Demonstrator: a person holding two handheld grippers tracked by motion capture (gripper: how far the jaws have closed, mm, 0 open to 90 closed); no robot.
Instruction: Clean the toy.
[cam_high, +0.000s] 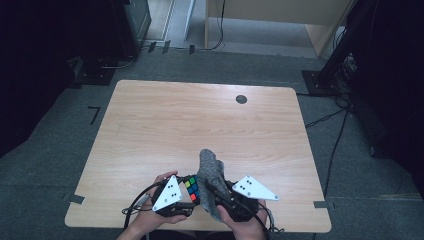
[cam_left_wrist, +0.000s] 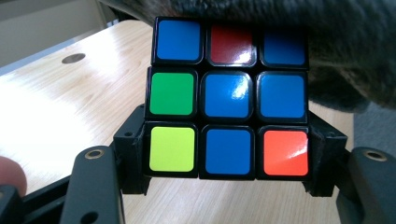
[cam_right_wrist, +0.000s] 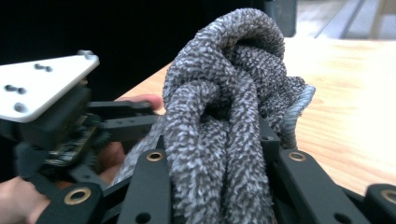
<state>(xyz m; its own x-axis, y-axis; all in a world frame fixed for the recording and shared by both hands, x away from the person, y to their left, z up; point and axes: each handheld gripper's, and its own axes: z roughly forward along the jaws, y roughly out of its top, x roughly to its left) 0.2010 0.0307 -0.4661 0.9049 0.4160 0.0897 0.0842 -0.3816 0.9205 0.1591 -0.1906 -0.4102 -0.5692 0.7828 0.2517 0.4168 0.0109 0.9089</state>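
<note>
A Rubik's cube (cam_high: 191, 188) is clamped between the jaws of my left gripper (cam_high: 192, 194), just above the table's near edge. In the left gripper view the cube (cam_left_wrist: 227, 100) shows mostly blue squares, and the left gripper (cam_left_wrist: 226, 156) presses on its lower sides. A bunched grey terry cloth (cam_high: 209, 172) stands up from my right gripper (cam_high: 214, 196), which is shut on it. The cloth (cam_left_wrist: 345, 51) rests against the cube's top and far side. In the right gripper view the cloth (cam_right_wrist: 219, 107) bulges out of the right gripper (cam_right_wrist: 219, 154), with the other hand's gripper at the left.
The light wooden table (cam_high: 165, 125) stretches away from the hands, with a round grey cable hole (cam_high: 241, 99) near its far right. Grey carpet surrounds it, with cables (cam_high: 335, 135) at the right, a dark stand (cam_high: 335, 65), and a wooden unit (cam_high: 280, 15) at the back.
</note>
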